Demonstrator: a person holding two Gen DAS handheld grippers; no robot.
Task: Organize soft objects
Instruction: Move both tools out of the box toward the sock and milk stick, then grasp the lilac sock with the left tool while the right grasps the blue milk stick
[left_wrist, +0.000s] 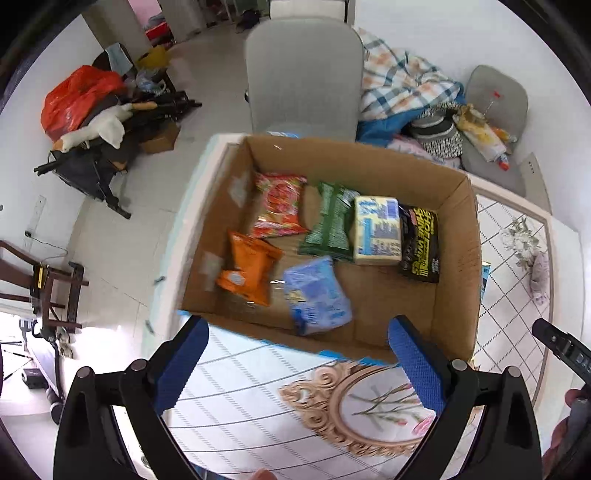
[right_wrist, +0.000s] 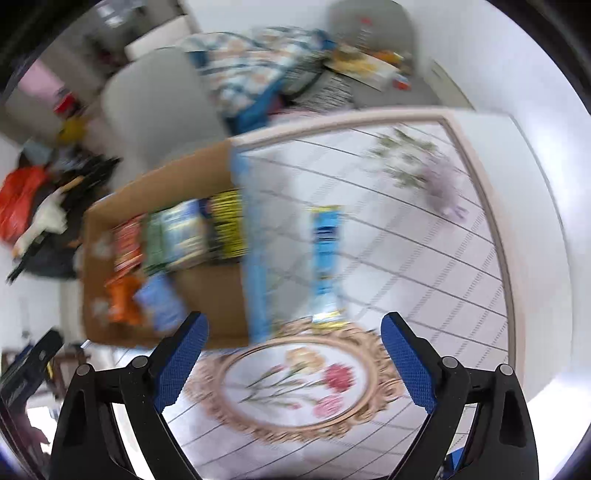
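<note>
Six soft packets lie in my cardboard box (left_wrist: 454, 258) on the patterned table (left_wrist: 258, 406), while a seventh, a long blue packet (right_wrist: 325, 258), rests on the tabletop just right of the box.

Both my grippers, left (left_wrist: 297, 363) and right (right_wrist: 291, 358), hang wide open and empty, their blue pads (left_wrist: 184, 365) stippled. Inside the box sit crinkly foil shapes: a red packet (left_wrist: 279, 205), green packet (left_wrist: 330, 223), yellow block (left_wrist: 376, 230), black-and-yellow packet (left_wrist: 421, 243), orange packet (left_wrist: 249, 271) and pale blue pouch (left_wrist: 317, 295). A grey chair (left_wrist: 304, 77) and a checked blanket (left_wrist: 399, 81) stand beyond. The right view is blurred.
</note>
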